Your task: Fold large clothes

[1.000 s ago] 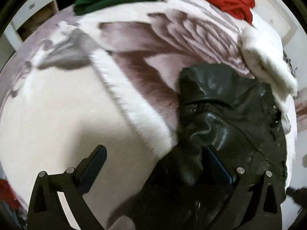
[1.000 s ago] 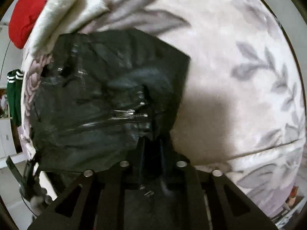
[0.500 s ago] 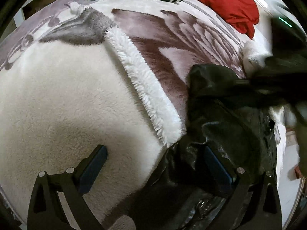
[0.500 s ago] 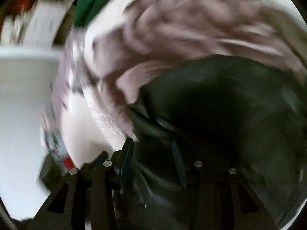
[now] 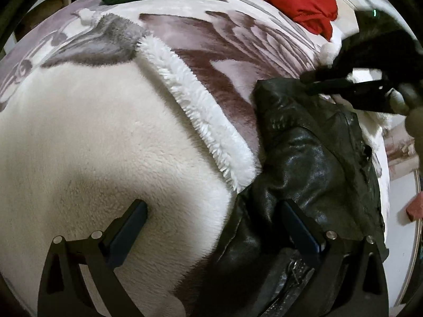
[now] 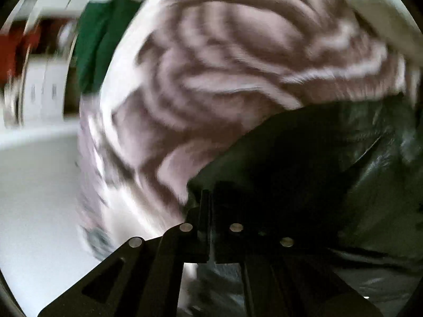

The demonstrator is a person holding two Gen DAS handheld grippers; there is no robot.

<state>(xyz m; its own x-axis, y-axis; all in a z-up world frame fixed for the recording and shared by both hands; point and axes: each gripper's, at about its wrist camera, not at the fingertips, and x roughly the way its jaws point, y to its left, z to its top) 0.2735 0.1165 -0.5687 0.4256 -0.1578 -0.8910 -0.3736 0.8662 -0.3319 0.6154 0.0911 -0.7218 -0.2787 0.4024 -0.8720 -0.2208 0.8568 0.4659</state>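
Fold barely begun: black leather jacket point(image 5: 312, 158) lies rumpled on the fleece blanket point(image 5: 105, 137); left gripper point(image 5: 211, 227) gapes open astride its edge, while right gripper point(image 6: 211, 211), jaws just narrowing, apparently pinches its far corner.

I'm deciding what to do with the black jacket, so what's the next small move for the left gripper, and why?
Probably shut the left gripper on the near edge of the black leather jacket. Its jaws stand wide open, one over the white fleece blanket, while the right gripper pinches the jacket's far corner.
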